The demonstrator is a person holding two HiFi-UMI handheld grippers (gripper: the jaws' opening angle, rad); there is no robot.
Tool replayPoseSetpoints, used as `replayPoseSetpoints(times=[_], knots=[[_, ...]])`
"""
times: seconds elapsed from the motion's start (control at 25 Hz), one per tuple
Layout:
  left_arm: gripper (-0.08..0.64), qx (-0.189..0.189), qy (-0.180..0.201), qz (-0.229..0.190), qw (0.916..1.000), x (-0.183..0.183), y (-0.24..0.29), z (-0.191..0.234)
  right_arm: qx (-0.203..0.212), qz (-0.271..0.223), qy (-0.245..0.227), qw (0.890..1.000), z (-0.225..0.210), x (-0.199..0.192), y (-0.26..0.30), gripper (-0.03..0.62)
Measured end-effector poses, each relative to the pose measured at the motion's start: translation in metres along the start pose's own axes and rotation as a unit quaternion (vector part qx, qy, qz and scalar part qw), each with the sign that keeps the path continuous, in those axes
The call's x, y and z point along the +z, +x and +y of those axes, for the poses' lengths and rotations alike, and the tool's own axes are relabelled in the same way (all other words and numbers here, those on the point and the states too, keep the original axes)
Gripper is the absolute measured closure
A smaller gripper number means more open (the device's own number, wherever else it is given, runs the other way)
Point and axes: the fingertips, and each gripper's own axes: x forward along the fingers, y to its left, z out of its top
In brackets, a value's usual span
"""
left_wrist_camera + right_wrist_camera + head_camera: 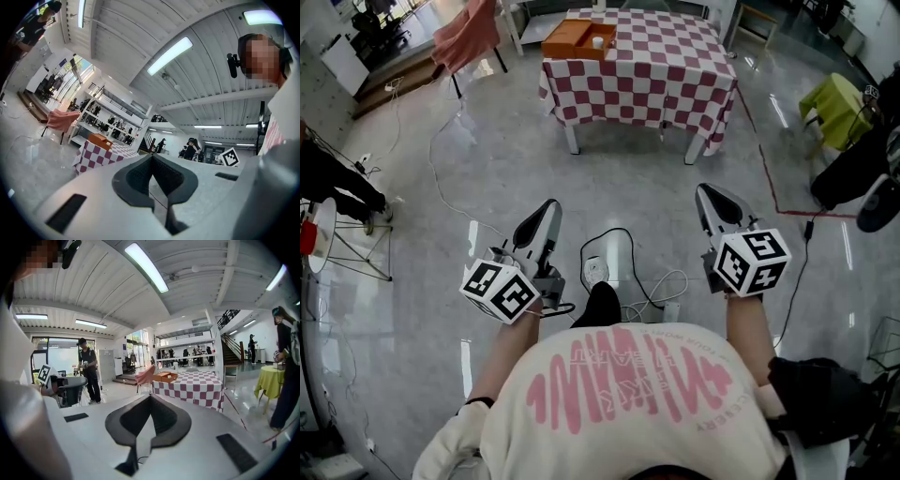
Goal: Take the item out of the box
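Observation:
An orange box (578, 38) stands on the far left corner of a table with a red-and-white checked cloth (666, 56), and a small white item (598, 41) lies inside it. I stand on the floor well short of the table. My left gripper (551, 203) and right gripper (705, 188) are held out in front of me, level with each other, both shut and empty. The left gripper view shows the box (100, 139) far beyond the shut left gripper (151, 157). The right gripper view shows the box (166, 376) far past the shut right gripper (151, 397).
A chair draped in pink cloth (469, 33) stands left of the table. Cables and a white device (605, 262) lie on the floor by my feet. A yellow-green covered table (836, 108) is at the right, and a person (328, 187) is at the left edge.

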Motion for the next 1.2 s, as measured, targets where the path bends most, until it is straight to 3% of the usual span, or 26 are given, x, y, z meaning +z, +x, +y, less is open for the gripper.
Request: replayPoseSetpoints(times=[0.56,0.88,1.2], knots=[[0.552,-0.034,0.020,-0.032,0.9987,0.083,0.111,0.095,-0.003,-0.028,-0.017,0.999,-0.034,0.083,0.137,0.588],[0.552,-0.053,0.027,-0.017,0.9981,0.131,0.166,0.169,0.004,-0.054,-0.029,0.998,-0.039,0.139,0.237,0.588],[0.552,-0.044,0.019,-0.016,0.9987,0.146,0.197,0.223,0.000,-0.047,-0.031,0.998,-0.044,0.148,0.293,0.588]])
